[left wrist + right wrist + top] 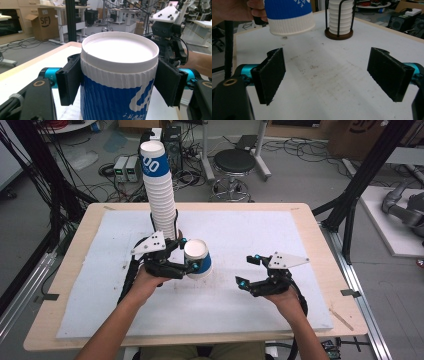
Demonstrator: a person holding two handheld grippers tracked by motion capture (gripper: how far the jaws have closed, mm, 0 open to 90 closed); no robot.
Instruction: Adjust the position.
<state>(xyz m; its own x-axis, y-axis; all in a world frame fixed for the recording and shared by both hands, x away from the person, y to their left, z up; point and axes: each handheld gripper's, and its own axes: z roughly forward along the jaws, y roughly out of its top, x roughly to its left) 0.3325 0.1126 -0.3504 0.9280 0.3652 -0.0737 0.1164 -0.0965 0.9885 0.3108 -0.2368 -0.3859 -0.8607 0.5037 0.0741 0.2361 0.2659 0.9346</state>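
Note:
A blue-and-white ribbed paper cup (197,257) is held upside down, its base facing up, with my left gripper (189,254) shut on its sides. In the left gripper view both black pads (70,80) press the cup (120,62). The cup (289,15) hangs a little above the white mat. A tall stack of the same cups (159,190) stands in a black wire holder (338,33) just behind the left gripper. To the right, my right gripper (248,270) is open with nothing between its jaws and only bare mat (324,75) under them. It also appears beyond the cup as the right gripper (167,32).
A white foam mat (240,310) covers the wooden table (65,270). Beyond the far edge stand a black stool (234,162), small boxes (127,167) and floor cables. Black frame posts (350,205) rise at the right.

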